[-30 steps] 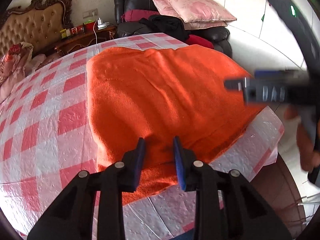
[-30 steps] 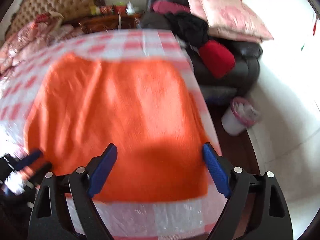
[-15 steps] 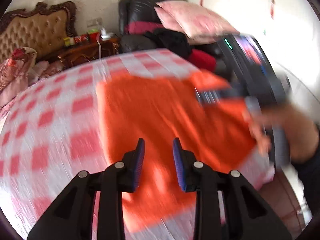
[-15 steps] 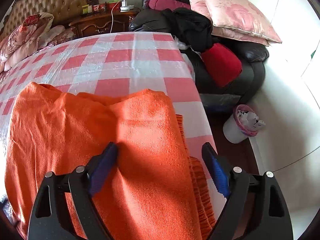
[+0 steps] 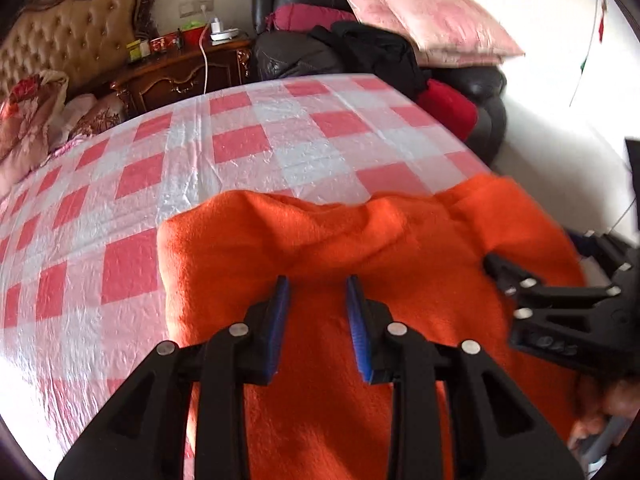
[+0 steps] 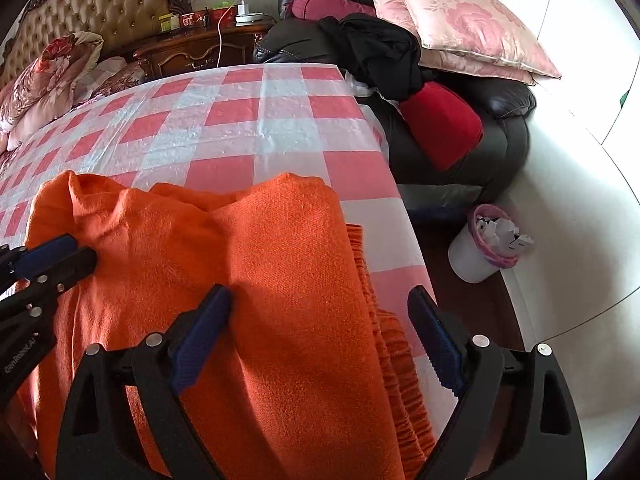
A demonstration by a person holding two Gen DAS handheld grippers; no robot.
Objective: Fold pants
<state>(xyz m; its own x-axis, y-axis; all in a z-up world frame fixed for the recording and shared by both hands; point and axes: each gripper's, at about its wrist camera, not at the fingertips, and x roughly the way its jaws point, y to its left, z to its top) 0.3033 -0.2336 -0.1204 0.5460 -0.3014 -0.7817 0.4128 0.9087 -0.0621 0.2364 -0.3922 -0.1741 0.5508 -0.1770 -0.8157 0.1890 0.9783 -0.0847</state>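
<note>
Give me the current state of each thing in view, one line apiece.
orange pants: folded over on the table, far edge rumpled, elastic waistband showing at the right edge.
left gripper: open, narrow gap, over the pants, nothing between the fingers.
right gripper: open wide, over the pants, holding nothing.
checked tablecloth: spread flat, crinkled.
waste bin: upright on the floor, paper inside.
</note>
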